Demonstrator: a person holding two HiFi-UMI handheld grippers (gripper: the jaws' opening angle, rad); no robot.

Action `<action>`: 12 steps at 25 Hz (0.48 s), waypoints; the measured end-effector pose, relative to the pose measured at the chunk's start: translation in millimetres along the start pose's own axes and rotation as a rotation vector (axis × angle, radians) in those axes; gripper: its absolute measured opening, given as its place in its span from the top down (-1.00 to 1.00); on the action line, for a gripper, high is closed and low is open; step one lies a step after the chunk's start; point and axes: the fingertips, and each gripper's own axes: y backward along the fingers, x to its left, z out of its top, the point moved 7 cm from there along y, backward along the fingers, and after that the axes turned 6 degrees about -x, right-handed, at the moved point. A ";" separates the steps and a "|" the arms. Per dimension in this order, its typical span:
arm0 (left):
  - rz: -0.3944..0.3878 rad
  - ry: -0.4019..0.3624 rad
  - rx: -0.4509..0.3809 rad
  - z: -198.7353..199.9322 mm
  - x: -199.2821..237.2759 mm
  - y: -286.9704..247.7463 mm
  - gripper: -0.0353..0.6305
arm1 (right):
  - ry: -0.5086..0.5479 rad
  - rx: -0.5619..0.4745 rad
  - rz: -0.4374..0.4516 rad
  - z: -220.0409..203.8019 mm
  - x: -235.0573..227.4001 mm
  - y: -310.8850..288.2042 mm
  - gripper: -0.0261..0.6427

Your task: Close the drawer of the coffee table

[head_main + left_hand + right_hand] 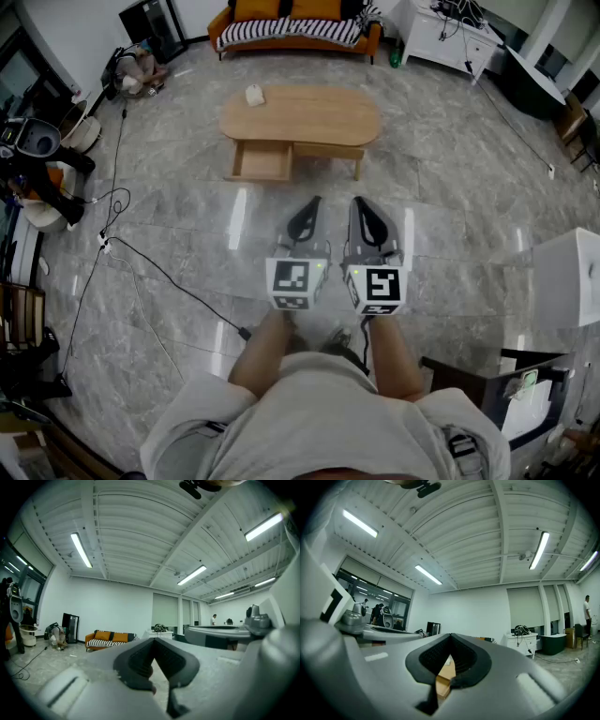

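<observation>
Drawer (pixel 261 161): stands pulled out under the left end of the coffee table (pixel 309 117), its front toward the person, well apart from both tools. Left gripper (pixel 311 208) and right gripper (pixel 362 208): jaws of each pressed together on nothing, held level side by side above the glossy floor (pixel 450 187). Hazards, as judged: a push from one narrow closed tip, off the front's centre, could skew and jam the drawer or slip off it. A hard shove could slide the table and jolt the small white object (pixel 254 94) on top.
</observation>
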 end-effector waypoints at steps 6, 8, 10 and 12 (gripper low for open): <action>0.008 0.004 0.000 1.3 9.2 2.1 0.83 | -0.003 -0.001 0.002 1.0 6.2 -5.5 0.90; 0.011 0.003 -0.001 3.0 12.9 2.9 0.83 | -0.007 -0.005 0.002 1.8 9.3 -8.5 0.90; 0.019 0.005 -0.001 3.2 18.0 4.1 0.83 | -0.009 -0.015 0.004 2.0 13.3 -12.1 0.90; 0.031 0.008 -0.001 2.3 23.1 6.8 0.83 | -0.004 -0.022 0.014 1.6 18.4 -15.1 0.90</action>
